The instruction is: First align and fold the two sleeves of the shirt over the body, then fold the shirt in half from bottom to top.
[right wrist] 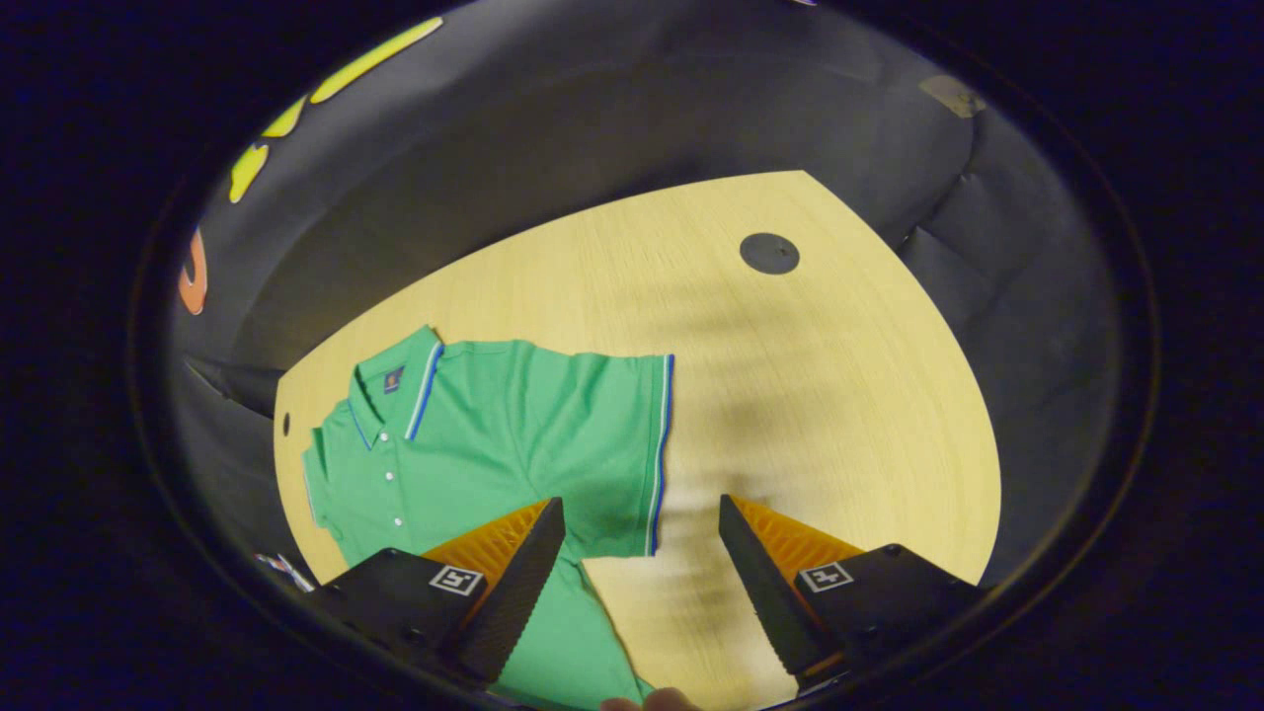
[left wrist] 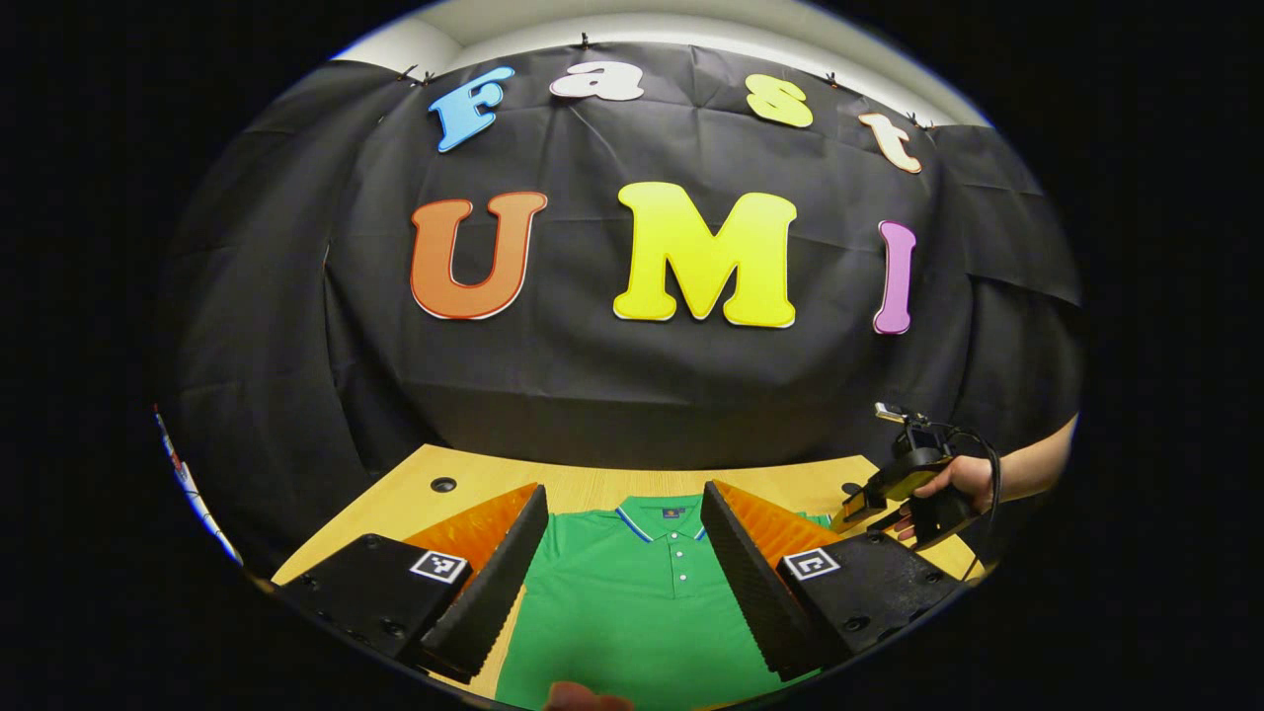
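Note:
A green polo shirt with blue and white trim lies flat on the wooden table, collar toward the wall. My left gripper hovers open above the shirt's body, and the buttoned placket shows between its fingers. Over the shirt's right side, a hand holds my right gripper. In the right gripper view the shirt lies to the left with one short sleeve spread out flat. My right gripper stands open just above that sleeve's trimmed cuff and holds nothing.
The table has bare wood to the right of the sleeve. A round black cable hole sits near its far corner, and another hole near the back left. Black cloth walls close in the table's far sides.

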Action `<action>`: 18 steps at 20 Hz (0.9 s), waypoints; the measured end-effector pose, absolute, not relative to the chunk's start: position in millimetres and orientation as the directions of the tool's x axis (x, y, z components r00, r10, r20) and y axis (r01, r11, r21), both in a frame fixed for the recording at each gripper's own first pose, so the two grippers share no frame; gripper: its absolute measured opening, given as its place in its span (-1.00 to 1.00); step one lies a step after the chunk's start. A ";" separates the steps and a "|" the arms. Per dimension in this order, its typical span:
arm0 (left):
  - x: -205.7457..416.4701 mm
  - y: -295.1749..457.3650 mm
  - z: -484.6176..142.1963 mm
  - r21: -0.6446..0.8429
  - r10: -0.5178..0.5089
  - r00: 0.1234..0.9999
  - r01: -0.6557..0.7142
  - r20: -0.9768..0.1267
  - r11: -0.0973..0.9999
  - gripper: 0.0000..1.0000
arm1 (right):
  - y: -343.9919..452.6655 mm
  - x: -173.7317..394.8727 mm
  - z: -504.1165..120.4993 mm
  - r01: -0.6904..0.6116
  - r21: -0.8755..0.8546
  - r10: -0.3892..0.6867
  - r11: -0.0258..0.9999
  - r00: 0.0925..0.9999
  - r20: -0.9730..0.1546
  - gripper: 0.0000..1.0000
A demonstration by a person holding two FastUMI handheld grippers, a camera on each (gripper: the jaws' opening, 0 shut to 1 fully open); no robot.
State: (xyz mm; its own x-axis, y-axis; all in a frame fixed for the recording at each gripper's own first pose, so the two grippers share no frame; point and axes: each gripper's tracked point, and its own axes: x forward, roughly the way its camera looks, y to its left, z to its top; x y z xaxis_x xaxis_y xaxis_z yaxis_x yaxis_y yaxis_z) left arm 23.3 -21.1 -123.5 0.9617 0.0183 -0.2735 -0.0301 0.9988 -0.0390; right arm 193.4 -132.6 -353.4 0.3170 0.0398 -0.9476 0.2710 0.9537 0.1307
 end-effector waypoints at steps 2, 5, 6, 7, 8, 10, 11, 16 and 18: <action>21.3 -20.6 -126.0 -0.032 0.027 0.958 -0.037 -0.284 0.999 1.00 | -130.6 199.8 -365.4 0.297 0.143 0.056 0.944 0.282 -0.958 0.98; 19.5 -20.4 -133.1 -0.024 0.041 0.952 -0.050 -0.303 0.998 1.00 | -131.6 207.7 -377.4 0.303 0.134 0.059 0.944 0.244 -0.968 0.98; 19.1 -19.5 -134.3 -0.022 0.047 0.950 -0.057 -0.308 0.998 1.00 | -130.5 209.8 -380.8 0.296 0.127 0.057 0.947 0.234 -0.970 0.98; 17.6 -17.7 -136.7 -0.023 0.052 0.948 -0.062 -0.313 0.998 1.00 | -129.8 211.3 -383.1 0.286 0.118 0.053 0.951 0.224 -0.973 0.99; 15.5 -16.7 -137.2 -0.024 0.057 0.947 -0.068 -0.317 0.997 1.00 | -129.1 212.3 -386.6 0.273 0.102 0.044 0.957 0.212 -0.976 0.97; 13.9 -14.0 -136.8 -0.022 0.068 0.945 -0.080 -0.321 0.997 1.00 | -124.4 212.1 -392.7 0.250 0.093 0.042 0.964 0.199 -0.979 1.00; 13.1 -12.2 -136.9 -0.019 0.075 0.944 -0.086 -0.321 0.996 1.00 | -123.2 209.8 -392.7 0.247 0.083 0.038 0.965 0.183 -0.982 0.72; 10.9 -7.6 -140.1 -0.030 0.093 0.940 -0.109 -0.329 0.994 1.00 | -140.3 209.8 -400.9 0.187 -0.040 -0.070 0.981 0.159 -0.985 -0.24; 8.3 -7.5 -143.4 -0.044 0.095 0.937 -0.116 -0.335 0.992 1.00 | -138.4 211.7 -398.0 0.181 -0.037 -0.067 0.983 0.160 -0.985 -0.39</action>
State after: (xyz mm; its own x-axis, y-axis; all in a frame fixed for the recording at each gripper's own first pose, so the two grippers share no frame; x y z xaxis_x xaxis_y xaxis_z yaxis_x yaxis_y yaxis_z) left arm 8.3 -7.5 -143.4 0.9373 0.0949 -0.3352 -0.1161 0.9923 -0.0436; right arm 211.7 -138.4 -398.0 0.1601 -0.0668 -0.9848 0.1809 0.9828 -0.0372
